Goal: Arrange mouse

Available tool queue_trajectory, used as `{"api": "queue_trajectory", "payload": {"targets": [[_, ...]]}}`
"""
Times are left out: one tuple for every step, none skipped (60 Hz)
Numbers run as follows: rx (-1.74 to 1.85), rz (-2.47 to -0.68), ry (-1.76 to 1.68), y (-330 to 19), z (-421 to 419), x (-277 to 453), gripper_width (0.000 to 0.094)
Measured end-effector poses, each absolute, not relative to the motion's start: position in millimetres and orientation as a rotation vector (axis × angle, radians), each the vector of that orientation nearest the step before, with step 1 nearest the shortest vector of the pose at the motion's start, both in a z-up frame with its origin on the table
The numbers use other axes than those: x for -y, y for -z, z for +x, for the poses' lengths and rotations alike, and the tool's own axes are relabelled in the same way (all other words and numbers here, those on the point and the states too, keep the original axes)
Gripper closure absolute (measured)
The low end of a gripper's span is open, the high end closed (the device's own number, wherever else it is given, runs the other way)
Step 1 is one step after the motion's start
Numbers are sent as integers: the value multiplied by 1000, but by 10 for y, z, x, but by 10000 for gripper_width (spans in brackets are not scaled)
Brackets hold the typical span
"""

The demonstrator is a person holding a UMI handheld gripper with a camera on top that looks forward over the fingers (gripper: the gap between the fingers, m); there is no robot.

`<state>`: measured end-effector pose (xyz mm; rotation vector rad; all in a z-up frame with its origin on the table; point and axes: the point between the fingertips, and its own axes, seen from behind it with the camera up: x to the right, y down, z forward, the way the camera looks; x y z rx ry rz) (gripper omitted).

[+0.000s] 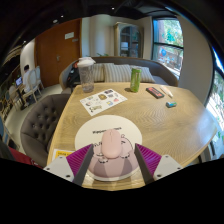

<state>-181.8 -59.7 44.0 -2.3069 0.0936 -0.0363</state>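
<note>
The mouse (pixel 108 148), pale pink, sits between the two fingers of the gripper (pixel 109 160), their pads (pixel 63 156) spread wide on either side. It appears gripped above a wooden table (pixel 150 115). Beyond the fingers lies a round white disc (pixel 107 130).

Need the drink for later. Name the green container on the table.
The tall green tumbler past the papers; the blender jug beside it is clear with a pale lid.
</note>
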Motion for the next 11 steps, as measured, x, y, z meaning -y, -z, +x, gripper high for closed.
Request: {"api": "queue_trajectory", "payload": {"targets": [[-94,-2310,31,-481,-1819,655,88],[-94,-2310,25,-528,-1809,706,90],[-97,-2313,18,-559,-1804,764,90],[-101,-2318,13,-590,-1801,826,91],[-106,-2322,10,-621,-1792,890,87],[-113,-2326,6,-648,-1783,951,85],[-120,-2331,3,-670,-1767,1009,86],[-127,-2337,0,-690,-1751,1067,86],[-135,-2343,-3,-709,-1732,1122,87],[-145,-2350,-7,-729,-1706,1183,86],[-155,-2357,-11,-738,-1684,1237,86]]}}
